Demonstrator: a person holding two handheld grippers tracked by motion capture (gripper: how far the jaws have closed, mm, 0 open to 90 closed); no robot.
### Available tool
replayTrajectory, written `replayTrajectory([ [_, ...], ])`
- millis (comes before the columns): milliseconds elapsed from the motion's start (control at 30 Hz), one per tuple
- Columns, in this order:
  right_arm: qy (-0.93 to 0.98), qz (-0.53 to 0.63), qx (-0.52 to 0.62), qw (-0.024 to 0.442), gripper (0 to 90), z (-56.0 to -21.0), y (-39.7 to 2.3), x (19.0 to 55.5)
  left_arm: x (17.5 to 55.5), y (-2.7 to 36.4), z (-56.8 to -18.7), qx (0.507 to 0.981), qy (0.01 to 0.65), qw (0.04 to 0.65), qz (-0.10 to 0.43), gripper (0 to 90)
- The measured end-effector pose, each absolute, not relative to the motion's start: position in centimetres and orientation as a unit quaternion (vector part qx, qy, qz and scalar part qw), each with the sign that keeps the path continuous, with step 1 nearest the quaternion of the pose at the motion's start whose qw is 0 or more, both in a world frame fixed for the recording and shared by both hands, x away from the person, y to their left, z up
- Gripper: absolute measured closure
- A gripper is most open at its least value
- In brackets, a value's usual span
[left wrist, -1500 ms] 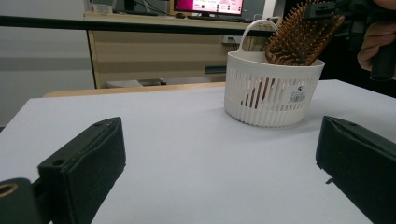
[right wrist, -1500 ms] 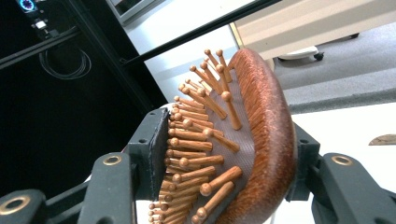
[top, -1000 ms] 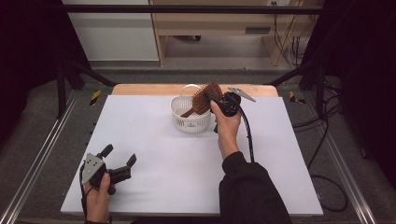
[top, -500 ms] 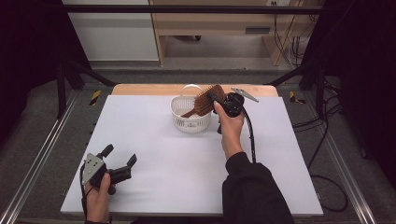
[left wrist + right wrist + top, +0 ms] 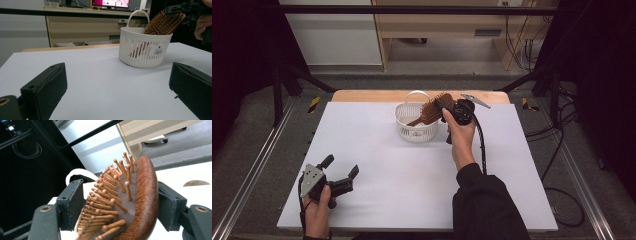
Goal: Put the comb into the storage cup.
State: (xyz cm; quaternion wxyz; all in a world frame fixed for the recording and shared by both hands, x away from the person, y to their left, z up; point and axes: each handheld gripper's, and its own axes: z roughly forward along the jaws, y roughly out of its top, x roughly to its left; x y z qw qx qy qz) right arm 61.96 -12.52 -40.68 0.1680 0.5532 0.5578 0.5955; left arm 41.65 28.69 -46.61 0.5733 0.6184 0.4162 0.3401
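Right tool [image 5: 120, 205] astride half-hidden hairbrush [image 5: 130, 202]

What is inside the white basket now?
A wooden hairbrush stands tilted in the white basket, its bristled head above the rim. The basket's bottom is hidden by its wall.

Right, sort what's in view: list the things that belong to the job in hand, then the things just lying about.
In the job:
- hairbrush, handle down in the basket, head between the right tongs, which have just been opening
- white basket

Lying about:
- left tongs, open, idle over the table
- wooden desk behind
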Motion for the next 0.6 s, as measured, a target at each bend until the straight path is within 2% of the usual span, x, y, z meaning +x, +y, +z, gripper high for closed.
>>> replayTrajectory([
  [233,0.554,0.6,0.553,0.162,20.4,-39.9,-12.9,61.8,41.8,28.6,-46.6,0.619,0.416,0.573,0.34,1.5],
  [600,0.563,0.598,0.532,0.209,13.5,-38.5,-13.5,61.2,41.7,28.7,-46.7,0.616,0.419,0.572,0.342,1.5],
])
